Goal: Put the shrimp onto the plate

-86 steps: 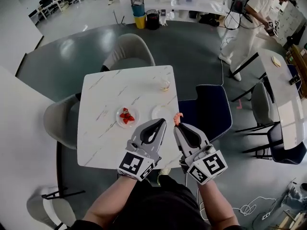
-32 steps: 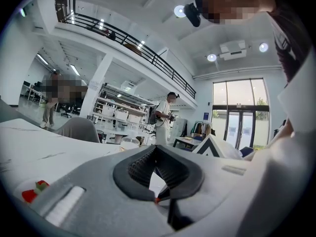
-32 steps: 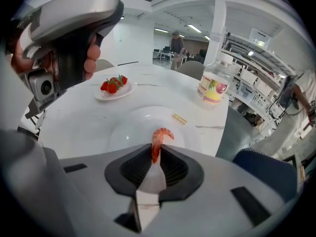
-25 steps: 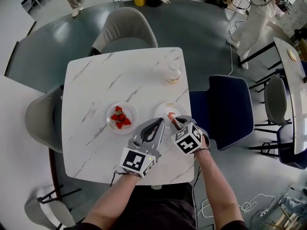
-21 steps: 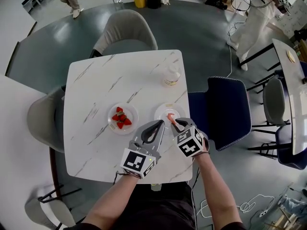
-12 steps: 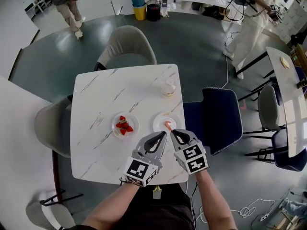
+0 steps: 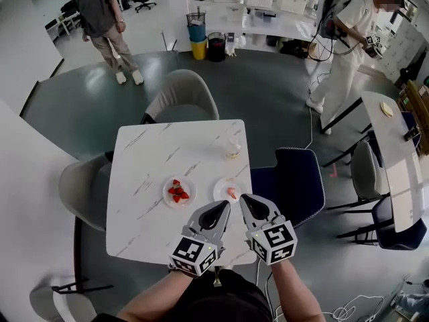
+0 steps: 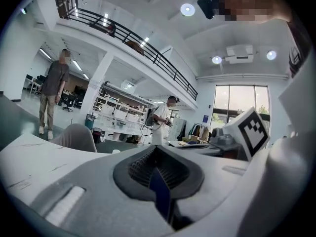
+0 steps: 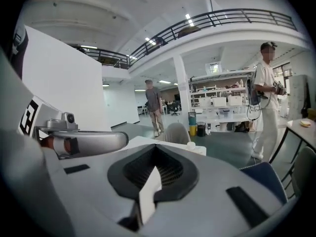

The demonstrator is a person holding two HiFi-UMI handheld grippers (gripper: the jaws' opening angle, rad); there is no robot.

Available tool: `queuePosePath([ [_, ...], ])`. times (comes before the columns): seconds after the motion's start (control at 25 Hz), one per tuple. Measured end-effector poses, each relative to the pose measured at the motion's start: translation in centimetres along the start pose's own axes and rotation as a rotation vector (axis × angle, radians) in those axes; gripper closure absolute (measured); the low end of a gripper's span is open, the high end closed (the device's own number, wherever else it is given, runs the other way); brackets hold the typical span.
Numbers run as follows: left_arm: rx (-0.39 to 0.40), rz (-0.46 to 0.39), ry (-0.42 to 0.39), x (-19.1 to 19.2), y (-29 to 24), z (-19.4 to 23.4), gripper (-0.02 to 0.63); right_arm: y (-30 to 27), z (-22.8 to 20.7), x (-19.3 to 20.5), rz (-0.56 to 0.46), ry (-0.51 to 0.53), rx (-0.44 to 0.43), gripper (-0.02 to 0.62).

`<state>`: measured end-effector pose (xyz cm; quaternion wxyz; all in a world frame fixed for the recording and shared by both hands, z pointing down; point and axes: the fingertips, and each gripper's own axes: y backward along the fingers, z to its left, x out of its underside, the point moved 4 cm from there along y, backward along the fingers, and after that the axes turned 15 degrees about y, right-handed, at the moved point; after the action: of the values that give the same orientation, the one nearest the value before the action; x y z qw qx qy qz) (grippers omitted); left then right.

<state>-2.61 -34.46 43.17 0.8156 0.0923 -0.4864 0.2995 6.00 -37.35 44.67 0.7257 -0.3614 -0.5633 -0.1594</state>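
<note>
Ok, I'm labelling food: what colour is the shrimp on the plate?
The shrimp is pinkish orange; head view shows it best.

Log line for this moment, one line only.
shrimp: on plate | left claw: shut, empty | right claw: shut, empty, off the plate

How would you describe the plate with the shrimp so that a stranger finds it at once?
Start at the square white marble table. Two small round plates lie on its near half. The right plate holds one pink shrimp, while the left plate holds red strawberries.
</note>
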Motion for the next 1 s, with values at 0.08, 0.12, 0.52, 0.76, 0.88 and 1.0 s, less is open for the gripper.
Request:
queuePosePath([
  [0.08,-0.003,-0.014,-0.008,-1.2,0.6,-0.8,0.598,0.9,0.1,-1.5,-0.04,0.0,0.003,0.594],
  [0.12,-0.004,-0.019,-0.012,-1.6,0.9,-1.2,0.598,1.3,0.3,-2.2,-0.058,0.0,0.003,0.594],
  [0.52,0.011,-0.073,-0.034,-4.3,3.1,-4.9,0.598,4.9,1.0,-7.3,-0.182,0.022,0.027,0.594],
  [0.76,0.033,-0.107,-0.047,-6.3,3.8,-6.3,0.598,6.1,1.1,-9.3,-0.231,0.024,0.038,0.595],
  [0.88,0.04,-0.122,-0.059,-6.9,4.0,-6.7,0.598,6.5,1.1,-10.0,-0.253,0.027,0.043,0.595],
  [1.0,0.041,-0.132,-0.068,-7.3,4.2,-6.8,0.598,6.7,1.3,-10.6,-0.268,0.031,0.043,0.595],
])
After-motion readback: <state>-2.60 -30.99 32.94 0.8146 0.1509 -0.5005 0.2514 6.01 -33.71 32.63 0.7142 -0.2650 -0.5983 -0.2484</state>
